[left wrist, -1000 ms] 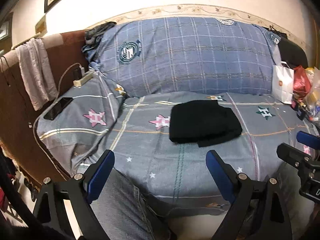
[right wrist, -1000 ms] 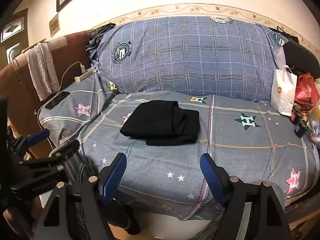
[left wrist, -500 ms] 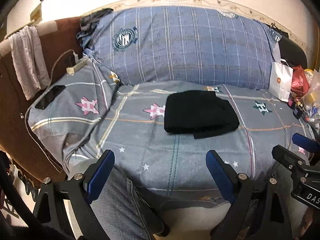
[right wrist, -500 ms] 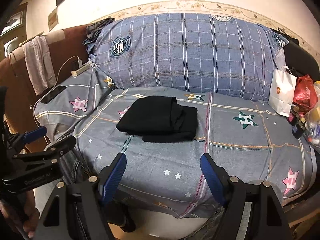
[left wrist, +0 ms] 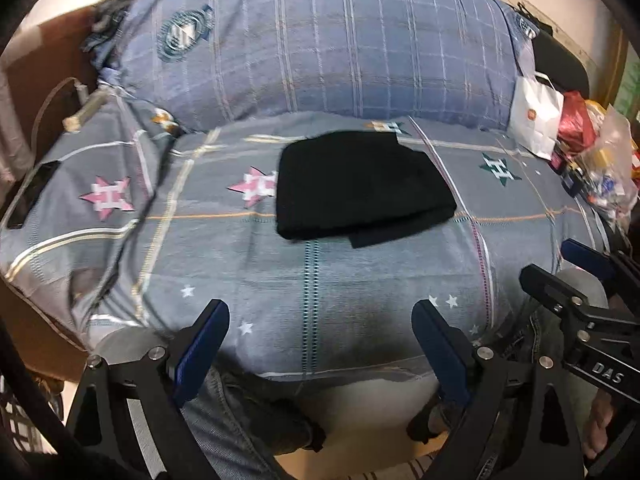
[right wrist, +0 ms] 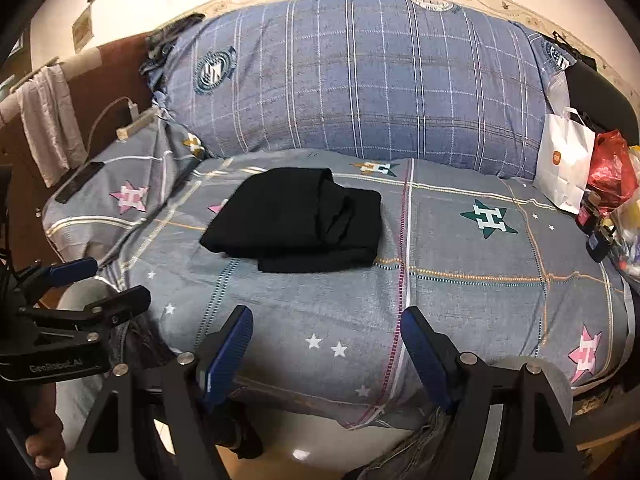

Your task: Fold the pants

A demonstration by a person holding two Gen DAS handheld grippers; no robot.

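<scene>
Black pants (left wrist: 356,184) lie folded into a compact rectangle in the middle of the sofa seat, which is covered by a grey star-patterned sheet (left wrist: 312,280). They also show in the right wrist view (right wrist: 298,220). My left gripper (left wrist: 320,340) is open and empty, held off the seat's front edge, well short of the pants. My right gripper (right wrist: 326,344) is open and empty, also at the front edge. Each gripper shows at the side of the other's view.
A blue plaid back cushion (right wrist: 360,80) rises behind the seat. A white paper bag (right wrist: 566,168), a red bag (right wrist: 612,164) and small items crowd the right end. A phone (right wrist: 78,182) and a power strip (right wrist: 134,124) lie on the left armrest. A towel (right wrist: 48,120) hangs at the left.
The left gripper has tilted down and moved slightly nearer the seat; its view is blurred by motion. The right gripper shifted a little. The pants have not moved.
</scene>
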